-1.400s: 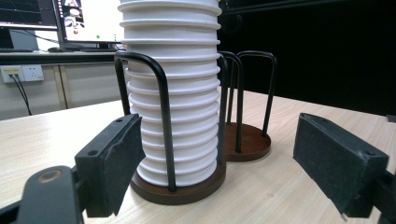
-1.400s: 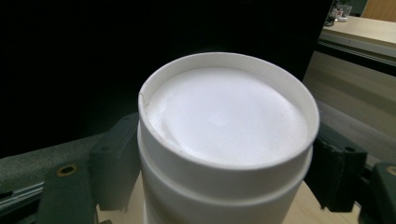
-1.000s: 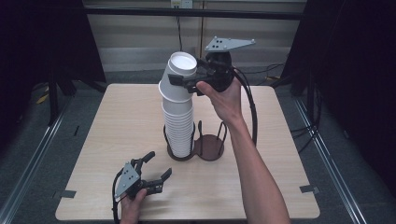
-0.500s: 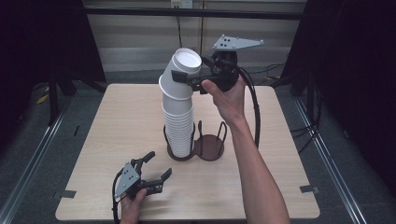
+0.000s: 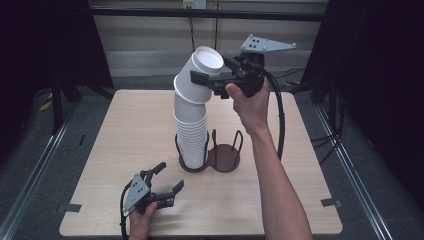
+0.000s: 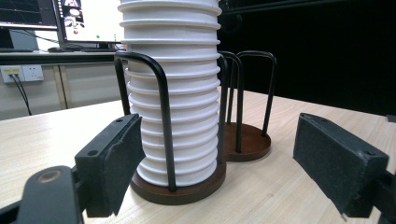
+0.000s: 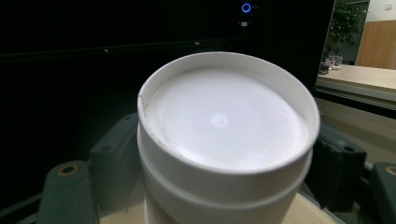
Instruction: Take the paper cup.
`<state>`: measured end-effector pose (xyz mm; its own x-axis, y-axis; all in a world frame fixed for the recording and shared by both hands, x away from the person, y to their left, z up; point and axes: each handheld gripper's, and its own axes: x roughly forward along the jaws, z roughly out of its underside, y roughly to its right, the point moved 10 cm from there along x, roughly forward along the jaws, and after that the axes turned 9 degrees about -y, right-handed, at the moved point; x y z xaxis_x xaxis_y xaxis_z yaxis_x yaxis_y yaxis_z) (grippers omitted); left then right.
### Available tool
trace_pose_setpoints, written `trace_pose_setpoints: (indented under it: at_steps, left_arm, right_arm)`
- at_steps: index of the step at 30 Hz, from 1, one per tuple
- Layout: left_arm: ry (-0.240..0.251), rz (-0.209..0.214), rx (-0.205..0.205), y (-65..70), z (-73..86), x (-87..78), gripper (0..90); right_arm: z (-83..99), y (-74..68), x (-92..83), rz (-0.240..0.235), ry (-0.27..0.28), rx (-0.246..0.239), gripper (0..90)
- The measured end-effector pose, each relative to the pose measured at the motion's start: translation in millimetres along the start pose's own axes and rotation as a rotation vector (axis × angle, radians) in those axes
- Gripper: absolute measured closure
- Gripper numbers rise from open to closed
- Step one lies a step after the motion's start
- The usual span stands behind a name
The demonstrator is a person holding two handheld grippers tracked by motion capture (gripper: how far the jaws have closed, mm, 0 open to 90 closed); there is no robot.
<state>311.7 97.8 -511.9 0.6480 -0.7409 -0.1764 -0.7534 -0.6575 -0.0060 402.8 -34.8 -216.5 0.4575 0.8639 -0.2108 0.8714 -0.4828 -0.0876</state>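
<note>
High view: two tongs; right tongs (image 5: pixel 207 80) gripping top cup (image 5: pixel 200 75).

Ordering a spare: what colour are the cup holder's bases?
Dark brown bases, clearest in the left gripper view.

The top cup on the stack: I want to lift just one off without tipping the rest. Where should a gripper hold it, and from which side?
Grip the top cup on its side wall just under the rim-like base edge, jaws on opposite sides, coming in level from the right, as the right gripper does. The cups sit upside down and nested, so little wall is exposed; the stack leans, so pull along that tilt.
</note>
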Motion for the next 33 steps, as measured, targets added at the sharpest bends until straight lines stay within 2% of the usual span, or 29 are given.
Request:
trace_pose_setpoints:
  at_steps: [8,9,10,13,17,23,33]
  left_arm:
    - [0.0,0.0,0.0,0.0,0.0,0.0,15.9]
    - [0.002,0.0,-0.019,1.0,0.1,0.1,15.9]
    - [0.0,-0.002,0.0,-0.2,0.0,0.0,15.9]
    - [0.001,-0.003,-0.007,0.1,0.0,0.0,15.8]
    - [0.0,0.0,0.001,0.0,0.0,0.0,15.9]
    - [0.0,0.0,0.001,-0.1,0.0,0.0,15.9]
    - [0.001,-0.01,-0.021,0.0,0.1,0.3,15.8]
  right_arm:
    - [-1.7,3.6,-13.1,0.012,0.023,0.007,22.4]
    - [-1.4,4.9,-15.2,0.015,0.025,0.009,22.4]
    - [-0.8,5.8,-17.0,0.018,0.025,0.012,22.4]
    - [1.0,7.9,-22.4,0.023,0.03,0.017,22.4]
    - [5.3,11.0,-30.6,0.038,0.022,0.012,22.4]
    - [13.0,20.6,-45.6,0.062,0.027,0.034,22.4]
    - [25.6,24.5,-59.9,0.097,0.005,0.034,22.5]
